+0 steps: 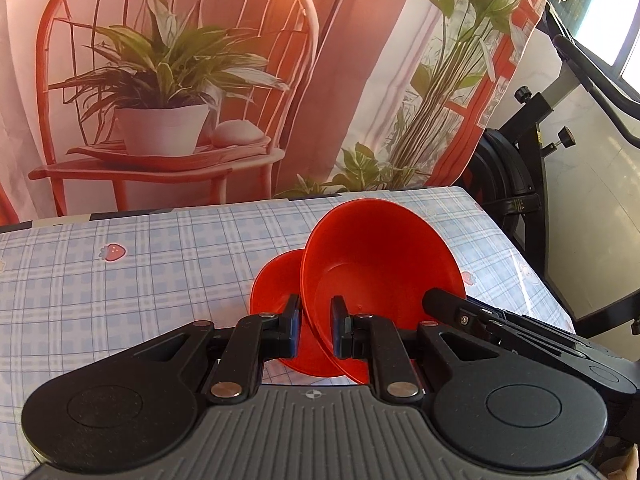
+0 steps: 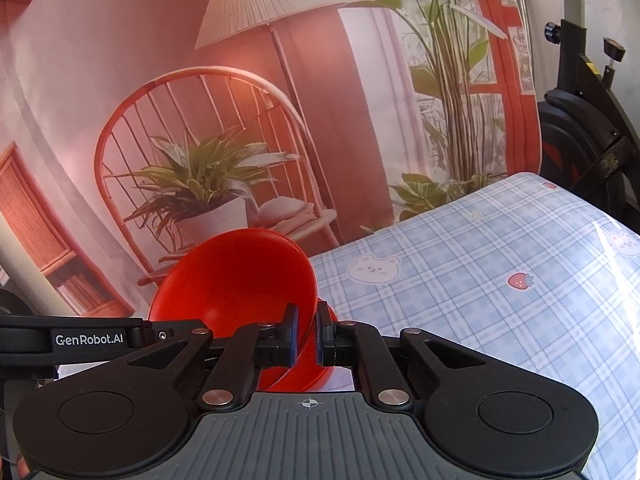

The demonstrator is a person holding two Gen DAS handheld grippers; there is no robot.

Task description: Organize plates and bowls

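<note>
A red bowl [image 1: 380, 256] is tilted on its edge above a red plate [image 1: 276, 280] on the checked tablecloth. My left gripper [image 1: 316, 320] is shut on the bowl's near rim, one finger inside and one outside. My right gripper [image 2: 306, 332] is shut on the rim of the same red bowl [image 2: 236, 276] from the other side; its black body shows in the left wrist view [image 1: 480, 316]. The red plate [image 2: 324, 316] shows partly under the bowl in the right wrist view.
The table [image 1: 120, 280] has a blue checked cloth with strawberry and bear prints. A printed backdrop [image 1: 200, 80] hangs behind its far edge. A black exercise bike [image 1: 532, 152] stands past the table's right edge.
</note>
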